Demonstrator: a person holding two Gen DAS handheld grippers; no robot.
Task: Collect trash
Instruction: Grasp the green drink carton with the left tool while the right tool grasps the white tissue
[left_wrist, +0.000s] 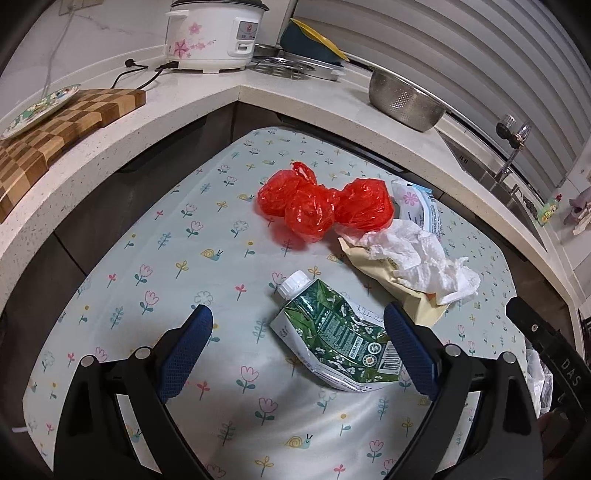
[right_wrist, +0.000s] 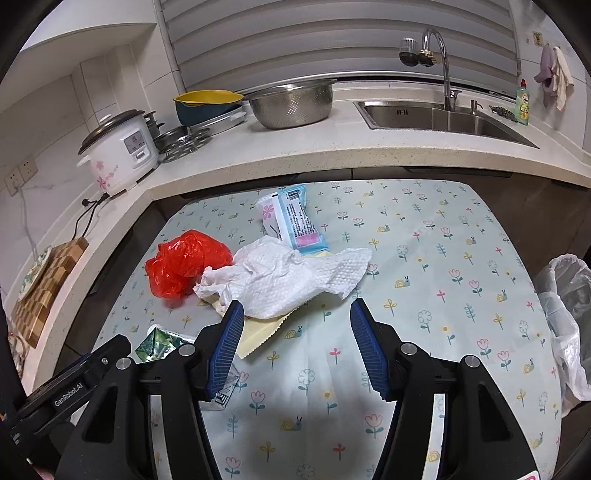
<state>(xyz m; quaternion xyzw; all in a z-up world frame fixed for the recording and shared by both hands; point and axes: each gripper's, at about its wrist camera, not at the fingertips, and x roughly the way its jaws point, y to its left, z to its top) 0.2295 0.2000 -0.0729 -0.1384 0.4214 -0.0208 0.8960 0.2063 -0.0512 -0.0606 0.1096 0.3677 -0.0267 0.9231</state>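
Collecting looks barely begun: all the trash lies on the floral tablecloth (left_wrist: 155, 229), nothing held. The left gripper (left_wrist: 297, 321) hangs with jaws spread wide and empty, the crushed green carton (left_wrist: 332, 339), glossy with a white screw cap, between its tips. The right gripper (right_wrist: 297, 314) is likewise spread and empty below the crumpled, dimpled paper towel (right_wrist: 280, 280). At ten o'clock from the towel sits a crinkly red plastic bag (right_wrist: 184, 262); at twelve, a blue wrapper (right_wrist: 295, 221). Next move, likely: close on the carton and carry it to the thin white bag (right_wrist: 565, 332) at three o'clock
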